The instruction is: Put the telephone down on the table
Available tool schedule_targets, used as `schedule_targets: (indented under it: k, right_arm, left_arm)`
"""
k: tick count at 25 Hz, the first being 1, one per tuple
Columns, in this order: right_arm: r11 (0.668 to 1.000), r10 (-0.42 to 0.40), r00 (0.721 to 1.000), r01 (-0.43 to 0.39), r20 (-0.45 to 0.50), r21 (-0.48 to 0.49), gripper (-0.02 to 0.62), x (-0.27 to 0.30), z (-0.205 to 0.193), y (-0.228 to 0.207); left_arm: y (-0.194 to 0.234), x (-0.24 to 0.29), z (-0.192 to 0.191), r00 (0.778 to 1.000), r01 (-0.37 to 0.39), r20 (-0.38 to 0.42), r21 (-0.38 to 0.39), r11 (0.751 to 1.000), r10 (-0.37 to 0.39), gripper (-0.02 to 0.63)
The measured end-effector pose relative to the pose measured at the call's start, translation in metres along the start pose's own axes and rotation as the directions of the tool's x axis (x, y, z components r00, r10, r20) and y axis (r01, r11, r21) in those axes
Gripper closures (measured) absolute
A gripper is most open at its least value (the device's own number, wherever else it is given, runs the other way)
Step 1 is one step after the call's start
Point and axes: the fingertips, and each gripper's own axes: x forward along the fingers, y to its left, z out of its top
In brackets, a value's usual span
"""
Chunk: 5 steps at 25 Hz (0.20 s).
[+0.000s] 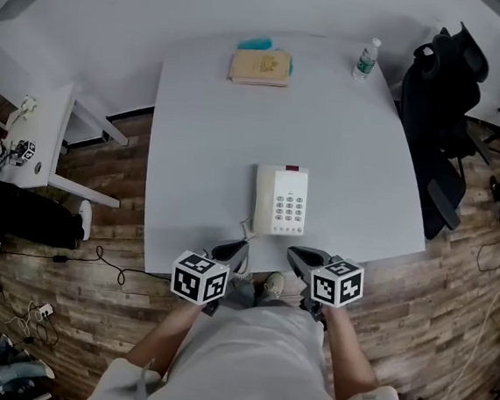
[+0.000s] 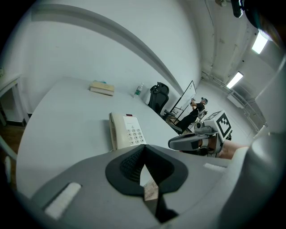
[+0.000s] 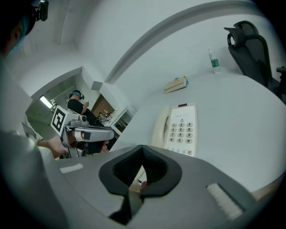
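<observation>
My left gripper (image 1: 231, 253) and right gripper (image 1: 303, 260) sit side by side, jaws closed on nothing. Just ahead, between them, the white telephone (image 1: 280, 199) lies flat on the table (image 1: 204, 129). Likely light, rigid, slick plastic; handset loose, so I'd clasp the base's long sides

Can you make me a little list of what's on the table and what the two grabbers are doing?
table: white, on a wood floor
phone: flat on the table, near the front edge, handset on its cradle
book: at the far edge
bottle: upright at the far right corner
chair: black, beside the table's right side
left gripper: shut, empty, near the phone, not touching it
right gripper: shut, empty, near the phone, not touching it
</observation>
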Motion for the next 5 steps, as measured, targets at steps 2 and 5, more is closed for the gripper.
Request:
schedule_targets:
  k: [2,5]
  right_arm:
    - [1.0,0.0,1.0,0.0,0.001,-0.001,0.591,0.0003,-0.0001,0.0012]
    - [1.0,0.0,1.0,0.0,0.005,-0.005,0.591,-0.0003,0.0005,0.0028]
  left_arm:
    - [0.0008,-0.0006,-0.0009,1.0,0.002,-0.001,-0.004,1.0,-0.002,0.591]
    - [0.001,-0.0013,-0.001,1.0,0.006,-0.005,-0.005,1.0,-0.006,0.591]
